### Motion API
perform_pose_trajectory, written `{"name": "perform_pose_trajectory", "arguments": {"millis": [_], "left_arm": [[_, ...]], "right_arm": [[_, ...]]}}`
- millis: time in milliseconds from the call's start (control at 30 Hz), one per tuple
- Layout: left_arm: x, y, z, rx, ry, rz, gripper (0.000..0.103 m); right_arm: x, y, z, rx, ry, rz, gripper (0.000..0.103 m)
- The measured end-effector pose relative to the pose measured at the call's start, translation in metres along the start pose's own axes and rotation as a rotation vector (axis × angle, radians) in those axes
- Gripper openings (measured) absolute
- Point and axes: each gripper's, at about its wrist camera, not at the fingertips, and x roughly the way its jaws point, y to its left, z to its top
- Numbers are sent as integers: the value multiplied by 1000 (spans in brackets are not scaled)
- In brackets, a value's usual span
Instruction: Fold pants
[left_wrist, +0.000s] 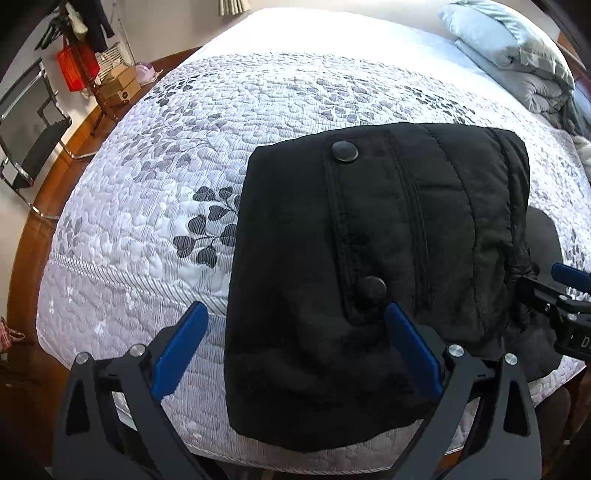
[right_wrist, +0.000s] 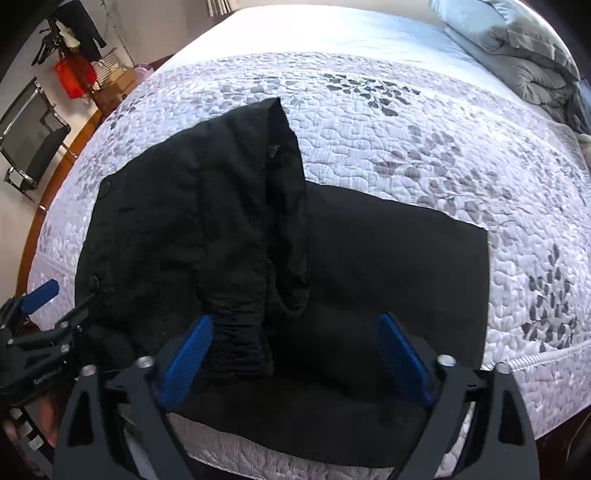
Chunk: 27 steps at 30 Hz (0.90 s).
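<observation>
The black pants (left_wrist: 369, 258) lie folded in a thick bundle near the front edge of the bed (left_wrist: 147, 221), on its leaf-patterned quilt. The left gripper (left_wrist: 295, 339) hovers over the bundle's near left corner with its blue fingers spread wide, holding nothing. The right gripper (right_wrist: 295, 350) is likewise released, above the gathered waistband (right_wrist: 240, 339). The dark cloth hides most seams; a lower layer juts out toward the bed's right side, and the grey duvet (left_wrist: 517, 59) is cut off at the far right corner.
</observation>
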Motion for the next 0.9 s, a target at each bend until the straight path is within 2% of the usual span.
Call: {"name": "perform_pose_trajectory", "arguments": {"millis": [133, 267, 300, 333, 367, 433, 533, 667, 800, 900], "left_arm": [[3, 2, -2, 10, 3, -7, 97], [6, 11, -3, -23, 25, -25, 97], [6, 13, -3, -29, 30, -28, 97], [7, 14, -3, -33, 33, -29, 97], [7, 14, -3, -34, 33, -28, 97], [6, 12, -2, -31, 31, -19, 97], [1, 10, -1, -21, 16, -9, 97], [-7, 13, 0, -30, 2, -7, 97], [-15, 17, 1, -62, -12, -23, 97], [-20, 10, 1, -48, -22, -28, 97]], "right_arm": [[11, -6, 5, 41, 5, 56, 98], [22, -2, 8, 14, 16, 84, 96], [22, 2, 7, -6, 11, 85, 87], [22, 4, 7, -15, 9, 99, 67], [21, 7, 6, -21, 12, 150, 57], [19, 9, 5, -23, 2, 144, 41], [9, 17, 3, -50, -38, 132, 29], [-8, 17, 1, -54, -77, 161, 24], [-30, 17, -4, -61, -115, 197, 22], [-43, 11, -8, -49, -135, 223, 22]]}}
